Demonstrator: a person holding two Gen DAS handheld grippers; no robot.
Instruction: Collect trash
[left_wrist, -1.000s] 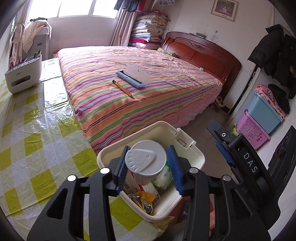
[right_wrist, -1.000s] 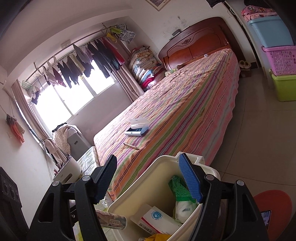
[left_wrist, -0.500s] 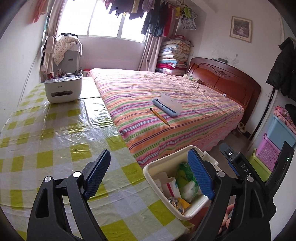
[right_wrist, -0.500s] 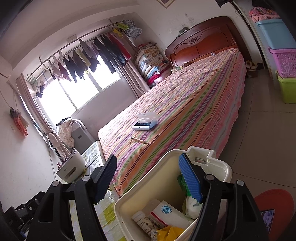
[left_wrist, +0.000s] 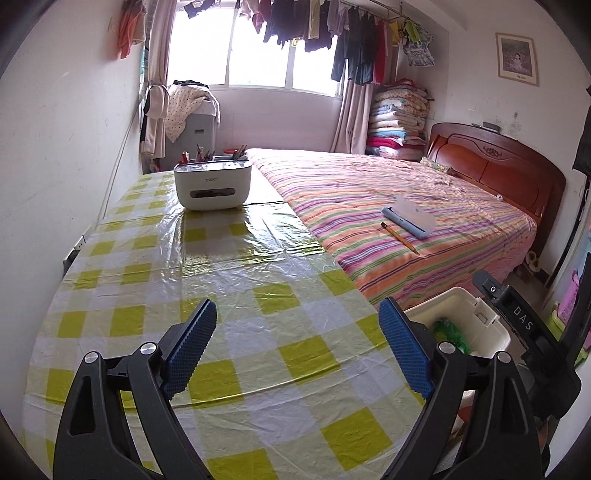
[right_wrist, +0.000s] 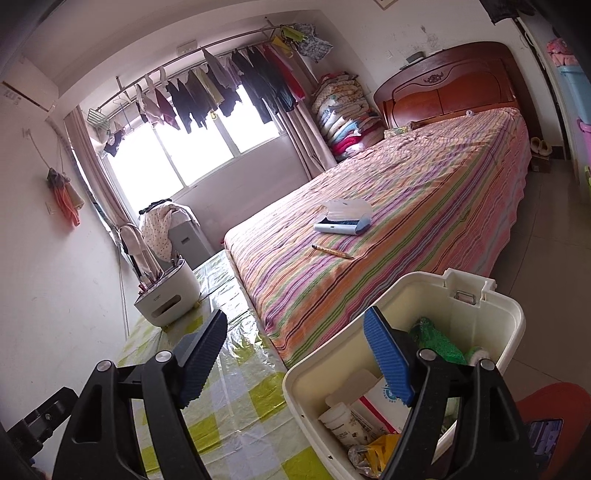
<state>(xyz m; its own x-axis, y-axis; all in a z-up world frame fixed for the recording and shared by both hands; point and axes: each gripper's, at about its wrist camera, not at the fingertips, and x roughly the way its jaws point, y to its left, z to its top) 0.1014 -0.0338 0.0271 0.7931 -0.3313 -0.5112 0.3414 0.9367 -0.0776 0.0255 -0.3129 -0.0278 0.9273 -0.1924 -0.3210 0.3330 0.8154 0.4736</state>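
Note:
A cream trash bin (right_wrist: 491, 325) stands at the table's edge beside the bed. It holds a white bottle (right_wrist: 338, 419), a paper box (right_wrist: 380, 400), a green wrapper (right_wrist: 436, 341) and yellow scraps (right_wrist: 384, 445). The bin also shows in the left wrist view (left_wrist: 476, 325). My left gripper (left_wrist: 297, 347) is open and empty over the yellow-checked tablecloth (left_wrist: 207, 288), left of the bin. My right gripper (right_wrist: 295, 354) is open and empty at the bin's left rim.
A white desk organiser (left_wrist: 213, 186) with pens stands at the table's far end. The striped bed (left_wrist: 399, 206) carries a pencil (left_wrist: 399, 237) and a blue case (left_wrist: 408, 218). Coloured storage crates (left_wrist: 570, 306) stand on the floor at right.
My left gripper let the white bottle go into the bin, opened wide and pulled back and left over the table. My right gripper stayed open by the bin.

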